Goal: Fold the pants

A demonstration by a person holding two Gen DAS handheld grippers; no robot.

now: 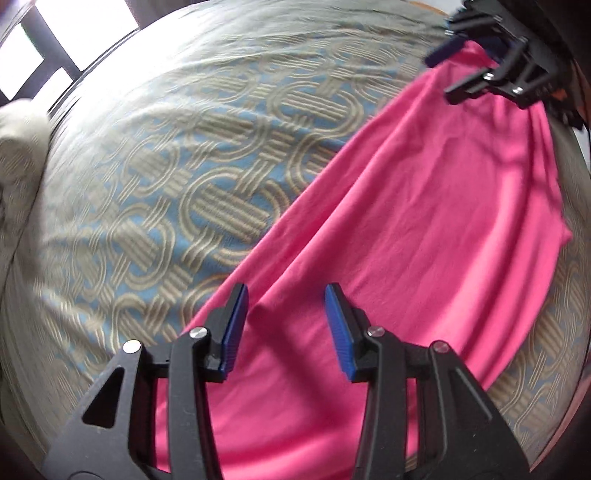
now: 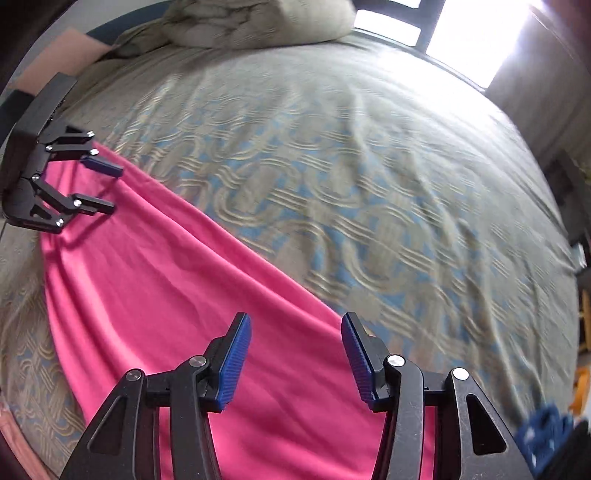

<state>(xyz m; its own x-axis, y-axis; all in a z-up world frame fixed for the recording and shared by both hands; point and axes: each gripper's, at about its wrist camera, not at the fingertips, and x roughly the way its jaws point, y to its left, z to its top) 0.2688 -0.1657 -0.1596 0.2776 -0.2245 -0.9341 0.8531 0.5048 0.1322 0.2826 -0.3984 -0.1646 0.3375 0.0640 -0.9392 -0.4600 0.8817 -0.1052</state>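
Bright pink pants (image 1: 406,229) lie spread in a long band across the patterned bedspread, with soft creases along their length. My left gripper (image 1: 287,295) hovers over one end of them, open, nothing between its blue pads. My right gripper (image 2: 295,321) is open too, above the edge of the pants (image 2: 177,288) at the other end, its right finger over the bedspread. Each gripper shows in the other's view: the right gripper (image 1: 447,72) at the top right, the left gripper (image 2: 113,189) at the far left, both open just above the cloth.
The bed (image 2: 369,177) has a grey-beige cover with a blue interlocking pattern. A pillow (image 2: 258,18) lies at its head, also seen as the pillow (image 1: 18,147). A bright window (image 2: 472,26) is behind. A blue object (image 2: 546,432) shows at the lower right.
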